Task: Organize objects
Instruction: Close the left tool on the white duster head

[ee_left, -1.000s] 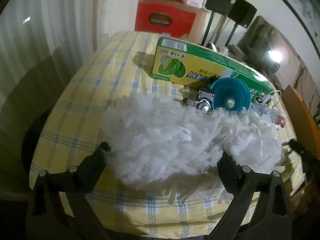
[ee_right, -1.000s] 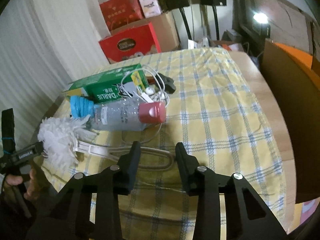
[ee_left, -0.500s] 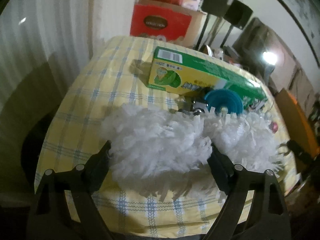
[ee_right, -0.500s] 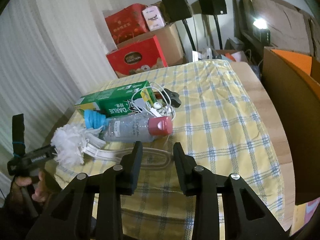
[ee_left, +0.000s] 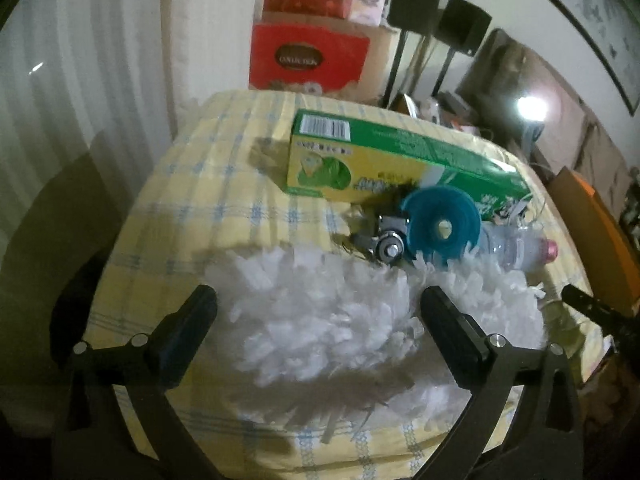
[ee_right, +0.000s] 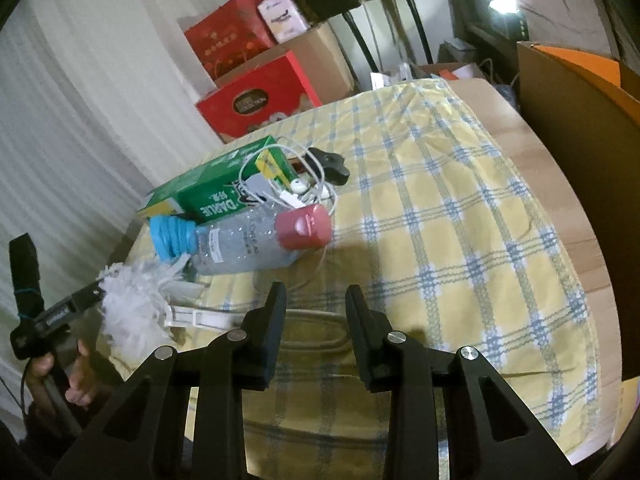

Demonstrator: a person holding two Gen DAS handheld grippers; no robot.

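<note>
Right wrist view, one duster (ee_right: pixel 132 304), one bottle (ee_right: pixel 248 242), one green box (ee_right: pixel 216 192)

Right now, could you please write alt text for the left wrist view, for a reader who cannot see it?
The open left gripper straddles the fluffy white duster head lying on a yellow checked tablecloth. Behind the duster lie a green box, a teal round object and a clear bottle with a pink cap.

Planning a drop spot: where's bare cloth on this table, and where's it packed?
Free: the checked cloth right of the bottle, out to the bare wood edge. Crowded: the left end, where duster, bottle, green box and earphone cable bunch together.
</note>
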